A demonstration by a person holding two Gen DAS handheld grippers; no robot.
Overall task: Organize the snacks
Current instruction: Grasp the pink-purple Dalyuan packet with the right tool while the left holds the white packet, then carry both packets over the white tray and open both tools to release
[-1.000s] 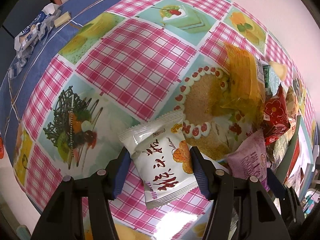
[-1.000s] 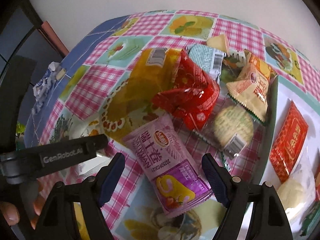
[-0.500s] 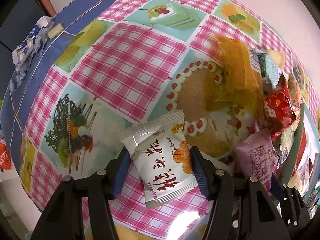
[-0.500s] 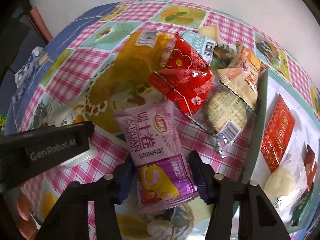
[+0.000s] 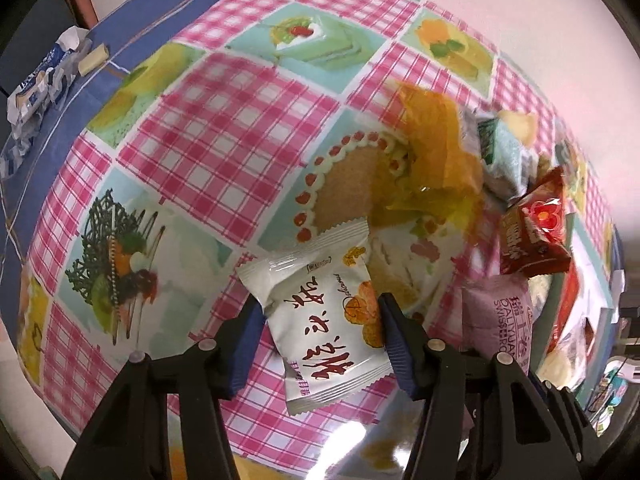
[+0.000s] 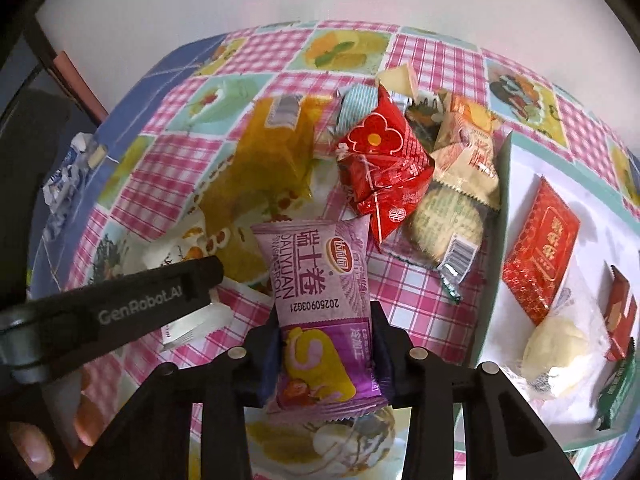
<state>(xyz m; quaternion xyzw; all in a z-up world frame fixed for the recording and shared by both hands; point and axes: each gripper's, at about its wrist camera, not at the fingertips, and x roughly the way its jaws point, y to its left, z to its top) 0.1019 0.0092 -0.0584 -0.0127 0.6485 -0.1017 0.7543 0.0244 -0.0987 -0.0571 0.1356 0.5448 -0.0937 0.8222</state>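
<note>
A white snack packet (image 5: 312, 276) with red characters sits between the pads of my left gripper (image 5: 320, 312), which press on its two sides while the jaws are closing. It hangs just above the checked tablecloth (image 5: 208, 144). My right gripper (image 6: 326, 320) is closing on a purple roll packet (image 6: 316, 272), pads squeezing its lower half. That purple packet (image 5: 500, 320) also shows at the right of the left wrist view. The left gripper's black body (image 6: 120, 312) lies left of the purple packet.
Loose snacks lie behind: a yellow see-through packet (image 6: 264, 160), a red flower packet (image 6: 380, 160), a round biscuit pack (image 6: 444, 220), a beige packet (image 6: 468, 148). A white tray (image 6: 592, 200) on the right holds several snacks. A crumpled wrapper (image 5: 36, 88) lies far left.
The right jaws went from wide apart around the purple packet to pressed on it, and the packet's near end came up. The left gripper kept the white packet and shifted slightly.
</note>
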